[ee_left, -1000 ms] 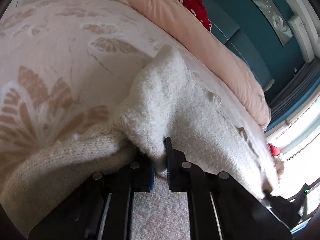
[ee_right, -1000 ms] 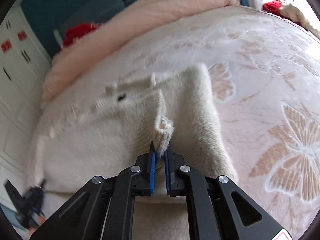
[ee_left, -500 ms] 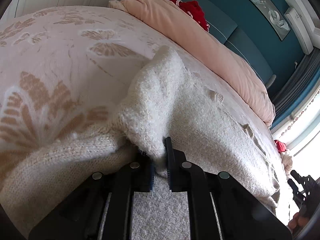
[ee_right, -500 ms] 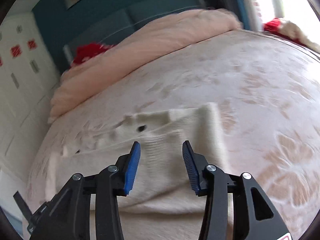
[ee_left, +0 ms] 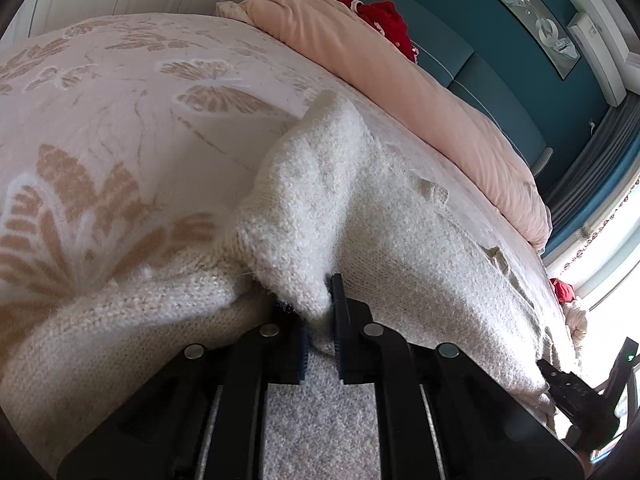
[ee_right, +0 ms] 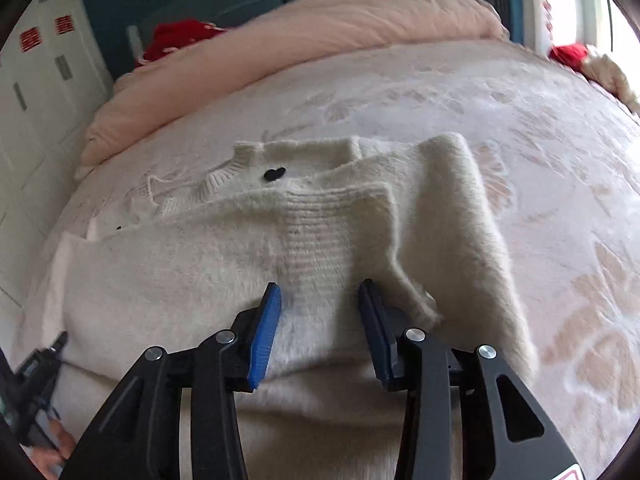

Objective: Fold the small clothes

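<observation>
Left tongs (ee_left: 320, 320) pinch sweater (ee_left: 312, 208); right tongs (ee_right: 318, 320) apparently empty.

Bright window (ee_right: 624, 20) glare, fisheye-curved edges, slight motion blur

A home bedroom: a bed (ee_right: 540, 128) with butterfly-patterned cover, a rolled pink duvet (ee_right: 320, 36), a teal padded headboard (ee_left: 492, 92), and what seem white wardrobe doors (ee_right: 36, 120).

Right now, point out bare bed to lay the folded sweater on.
Free: butterfly-print bedspread right of the fluffy cream knit sweater, up to the rolled peach duvet. Crowded: under the open right gripper; the left gripper pinches sweater.
</observation>
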Tool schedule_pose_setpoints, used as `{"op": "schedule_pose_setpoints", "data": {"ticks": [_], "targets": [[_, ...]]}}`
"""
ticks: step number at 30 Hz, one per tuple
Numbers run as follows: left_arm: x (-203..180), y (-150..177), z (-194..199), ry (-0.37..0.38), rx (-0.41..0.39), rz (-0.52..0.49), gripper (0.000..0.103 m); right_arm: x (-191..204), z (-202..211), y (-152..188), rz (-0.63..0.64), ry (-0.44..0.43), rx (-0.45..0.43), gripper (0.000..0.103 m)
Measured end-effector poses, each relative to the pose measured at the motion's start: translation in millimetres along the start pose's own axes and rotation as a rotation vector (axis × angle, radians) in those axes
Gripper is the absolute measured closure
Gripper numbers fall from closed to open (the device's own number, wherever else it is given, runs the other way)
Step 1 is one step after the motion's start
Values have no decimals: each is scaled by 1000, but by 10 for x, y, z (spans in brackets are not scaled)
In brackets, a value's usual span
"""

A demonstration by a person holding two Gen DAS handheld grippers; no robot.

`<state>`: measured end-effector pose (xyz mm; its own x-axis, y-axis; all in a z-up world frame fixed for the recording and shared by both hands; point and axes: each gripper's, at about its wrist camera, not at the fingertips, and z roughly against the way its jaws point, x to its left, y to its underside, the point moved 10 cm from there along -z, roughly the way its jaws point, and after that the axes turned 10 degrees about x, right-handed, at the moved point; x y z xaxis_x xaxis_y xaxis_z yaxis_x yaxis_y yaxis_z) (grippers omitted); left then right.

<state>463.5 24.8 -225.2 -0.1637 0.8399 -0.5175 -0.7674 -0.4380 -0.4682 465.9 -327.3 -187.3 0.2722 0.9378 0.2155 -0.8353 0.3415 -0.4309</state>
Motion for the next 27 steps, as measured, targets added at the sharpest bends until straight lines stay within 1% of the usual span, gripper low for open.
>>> {"op": "schedule_pose_setpoints", "data": {"ticks": [1, 2, 3, 5, 6, 8, 9, 10, 11, 12, 13, 14, 15, 16, 17, 18, 19, 20, 21, 22, 23, 26, 27], "targets": [[-1, -3, 9, -3, 3, 1, 93, -14, 97, 64, -29, -10, 1, 62], [-2, 2, 32, -6, 6, -1, 93, -28, 266, 175, -59, -32, -5, 56], [4, 14, 73, -9, 12, -3, 92, -51, 345, 287, -71, -46, -9, 53], [37, 102, 231, -7, 41, 0, 89, -114, 615, 624, -82, -74, -22, 50], [69, 174, 342, 8, 63, 13, 87, -192, 777, 843, -76, -71, -23, 46], [195, 412, 706, 68, 124, 42, 77, -391, 1054, 1264, -77, -43, -13, 41], [269, 513, 900, 86, 131, 44, 64, -543, 1223, 1528, -81, -30, -1, 38], [372, 605, 1110, 80, 131, 41, 47, -689, 1364, 1755, -89, -13, 13, 37], [534, 707, 1381, 50, 119, 41, 38, -839, 1494, 1986, -100, 8, 32, 33], [696, 787, 1600, 19, 106, 53, 19, -946, 1570, 2153, -111, 20, 50, 31], [851, 860, 1792, -5, 96, 73, 12, -1088, 1666, 2360, -135, 33, 76, 30], [1053, 966, 1982, -36, 96, 107, 12, -1207, 1743, 2534, -168, 29, 99, 30], [1231, 1077, 2101, -58, 120, 139, 12, -1265, 1784, 2643, -194, 13, 113, 29], [1322, 1138, 2152, -62, 141, 161, 12, -1319, 1826, 2773, -233, -21, 127, 28], [1415, 1233, 2224, -42, 163, 195, 12, -1343, 1836, 2869, -263, -52, 137, 27], [1437, 1267, 2285, -24, 159, 208, 12, -1348, 1839, 2939, -274, -65, 146, 26], [1439, 1298, 2331, -20, 155, 217, 11, -1330, 1806, 3011, -282, -76, 162, 26], [1412, 1336, 2343, -16, 169, 225, 10, -1277, 1756, 3076, -281, -92, 184, 24], [1353, 1377, 2320, -1, 190, 223, 8, -1208, 1751, 3096, -273, -88, 179, 20], [1306, 1399, 2294, 7, 204, 220, 7, -1152, 1746, 3087, -260, -88, 168, 19], [1235, 1437, 2243, 9, 225, 210, 6, -1061, 1728, 3067, -248, -109, 164, 18], [1080, 1461, 2127, -9, 249, 181, 5, -814, 1640, 2975, -252, -184, 169, 18], [1018, 1468, 2078, 11, 265, 182, 5, -746, 1601, 2928, -251, -204, 173, 18]]}}
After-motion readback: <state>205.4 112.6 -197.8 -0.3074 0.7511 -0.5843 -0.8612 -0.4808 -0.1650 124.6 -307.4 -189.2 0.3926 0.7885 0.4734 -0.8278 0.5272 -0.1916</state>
